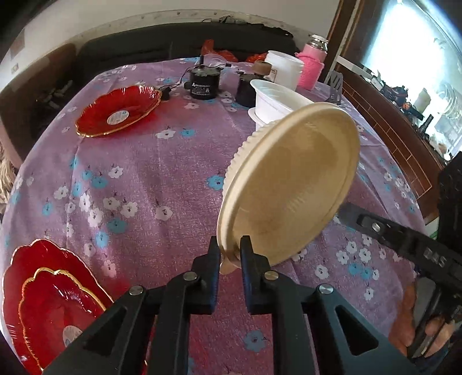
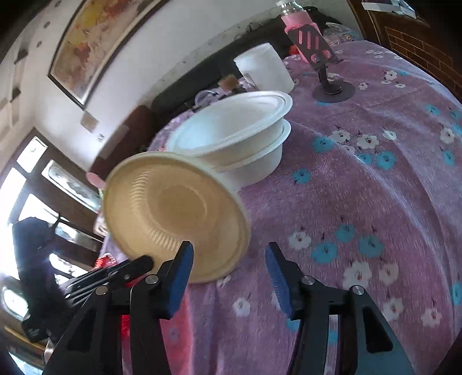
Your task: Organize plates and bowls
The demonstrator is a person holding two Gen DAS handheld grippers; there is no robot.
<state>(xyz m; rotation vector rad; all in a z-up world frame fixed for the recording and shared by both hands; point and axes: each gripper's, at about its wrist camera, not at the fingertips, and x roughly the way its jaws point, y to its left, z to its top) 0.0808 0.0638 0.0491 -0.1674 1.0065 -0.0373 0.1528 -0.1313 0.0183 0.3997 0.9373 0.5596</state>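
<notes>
A beige paper bowl [image 1: 291, 184] hangs tilted on edge above the floral tablecloth, and my left gripper [image 1: 231, 245] is shut on its near rim. In the right wrist view the same beige bowl [image 2: 173, 213] shows its ribbed inside. My right gripper [image 2: 228, 251] stands open just to its right, with only cloth between the fingers. Two stacked white bowls [image 2: 231, 129] sit behind the beige one, also seen as white bowls [image 1: 274, 106] in the left view. One red glass plate [image 1: 118, 112] lies far left. Two stacked red plates [image 1: 49, 291] lie near left.
At the table's far end stand a black cylindrical device [image 1: 203, 82], a white tub [image 2: 265, 69], a pink-sleeved bottle [image 2: 297, 23] and a phone stand [image 2: 332, 86]. The purple tablecloth [image 2: 375, 187] is bare right of the white bowls. A dark sofa lies beyond.
</notes>
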